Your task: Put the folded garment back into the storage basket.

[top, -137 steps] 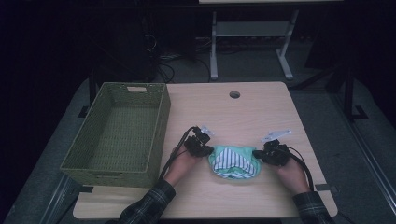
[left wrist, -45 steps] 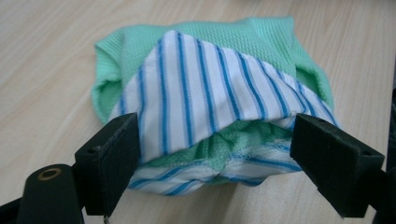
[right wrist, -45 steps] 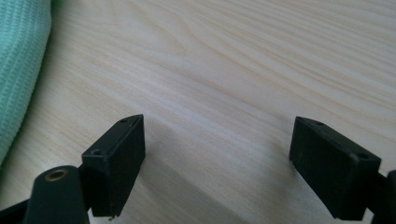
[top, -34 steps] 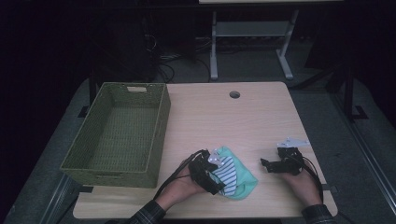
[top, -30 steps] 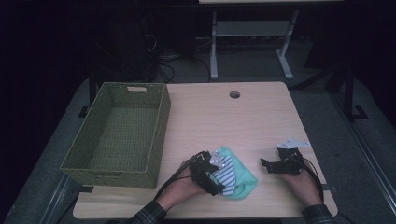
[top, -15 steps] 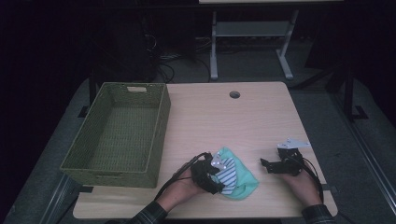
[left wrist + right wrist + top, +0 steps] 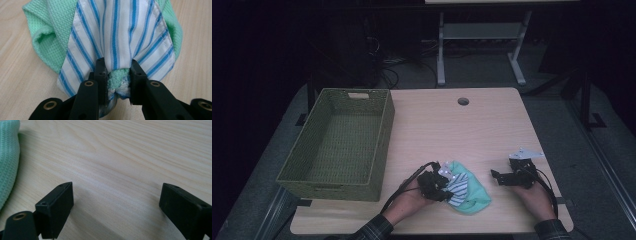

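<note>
The left claw (image 7: 117,72), whose jaws have just been closing, pinches the folded cloth (image 7: 464,192) at the worktop's (image 7: 452,130) near edge, while the right claw (image 7: 116,205) gapes empty beside it; the grasp looks done, so next comes lifting toward the basket (image 7: 337,142).

Bunched green/striped cloth (image 7: 467,192), table's near edge

High camera overlooks table (image 7: 492,125); two ride close.
</note>
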### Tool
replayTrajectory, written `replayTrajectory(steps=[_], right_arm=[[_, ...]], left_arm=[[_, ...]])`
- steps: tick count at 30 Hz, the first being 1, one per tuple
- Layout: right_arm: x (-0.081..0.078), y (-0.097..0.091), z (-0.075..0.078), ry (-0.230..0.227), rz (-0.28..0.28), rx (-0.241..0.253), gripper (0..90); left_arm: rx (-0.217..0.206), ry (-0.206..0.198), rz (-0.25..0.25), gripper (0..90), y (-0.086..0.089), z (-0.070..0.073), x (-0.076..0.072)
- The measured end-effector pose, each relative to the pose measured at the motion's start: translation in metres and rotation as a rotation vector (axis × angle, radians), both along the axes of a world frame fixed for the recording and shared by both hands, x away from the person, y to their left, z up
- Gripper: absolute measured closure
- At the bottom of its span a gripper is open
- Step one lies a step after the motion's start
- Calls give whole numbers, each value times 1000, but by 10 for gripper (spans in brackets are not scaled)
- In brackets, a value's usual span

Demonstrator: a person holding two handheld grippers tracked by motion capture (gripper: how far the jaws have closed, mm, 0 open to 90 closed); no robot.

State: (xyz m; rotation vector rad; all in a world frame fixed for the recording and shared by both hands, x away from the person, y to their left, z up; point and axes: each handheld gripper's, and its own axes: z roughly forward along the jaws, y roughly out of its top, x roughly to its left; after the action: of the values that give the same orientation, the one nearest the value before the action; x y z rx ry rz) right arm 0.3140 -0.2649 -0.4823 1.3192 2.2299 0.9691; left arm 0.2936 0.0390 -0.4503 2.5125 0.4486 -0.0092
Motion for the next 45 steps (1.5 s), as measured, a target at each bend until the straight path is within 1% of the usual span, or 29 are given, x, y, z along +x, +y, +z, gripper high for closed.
replayTrajectory(steps=[2, 4, 6, 7, 9, 11, 13, 14, 17, 19, 20, 24, 27, 30, 33, 35, 38, 41, 42, 45], right_arm=[[0, 0, 0, 0, 0, -1, 117], [0, 0, 0, 0, 2, -2, 116], [0, 0, 0, 0, 2, -2, 116], [0, 0, 0, 0, 2, -2, 116], [0, 0, 0, -1, 2, -2, 116], [0, 0, 0, -1, 2, -2, 116], [0, 0, 0, -1, 2, -2, 116], [0, 0, 0, 0, 2, -3, 115], [0, 0, 0, -1, 3, -3, 115], [0, 0, 0, 0, 3, -3, 115], [0, 0, 0, -1, 3, -3, 115], [0, 0, 0, 0, 3, -3, 115], [0, 0, 0, -1, 3, -3, 115], [0, 0, 0, 0, 2, -3, 115], [0, 0, 0, 0, 2, -3, 115], [0, 0, 0, 0, 2, -3, 115], [0, 0, 0, 0, 2, -3, 115], [0, 0, 0, 0, 1, -3, 115], [0, 0, 0, 0, 1, -3, 115], [0, 0, 0, 1, 0, -3, 115]], left_arm=[[-16, 8, 17, 735, -1, 0, -1], [-13, 7, 13, 737, 0, 2, -1], [-30, 3, 18, 737, 2, 5, 0], [-33, 7, 17, 737, 3, 7, 0], [-53, 6, 30, 737, 5, 11, 1], [-64, 15, 33, 737, 8, 15, 2], [-67, 11, 34, 737, 10, 19, 4], [-80, 15, 40, 737, 11, 21, 4], [-88, 16, 43, 737, 15, 26, 7], [-108, 21, 52, 736, 17, 28, 9], [-101, 22, 49, 736, 18, 30, 10], [-113, 21, 49, 736, 21, 35, 12], [-127, 41, 45, 735, 24, 39, 14], [-135, 38, 45, 735, 27, 45, 15], [-131, 27, 42, 735, 30, 52, 16], [-140, 25, 47, 735, 31, 56, 16], [-138, 21, 47, 734, 34, 63, 18], [-147, 5, 52, 734, 37, 70, 20], [-140, 1, 49, 733, 38, 72, 21], [-140, -4, 57, 733, 41, 78, 23]])
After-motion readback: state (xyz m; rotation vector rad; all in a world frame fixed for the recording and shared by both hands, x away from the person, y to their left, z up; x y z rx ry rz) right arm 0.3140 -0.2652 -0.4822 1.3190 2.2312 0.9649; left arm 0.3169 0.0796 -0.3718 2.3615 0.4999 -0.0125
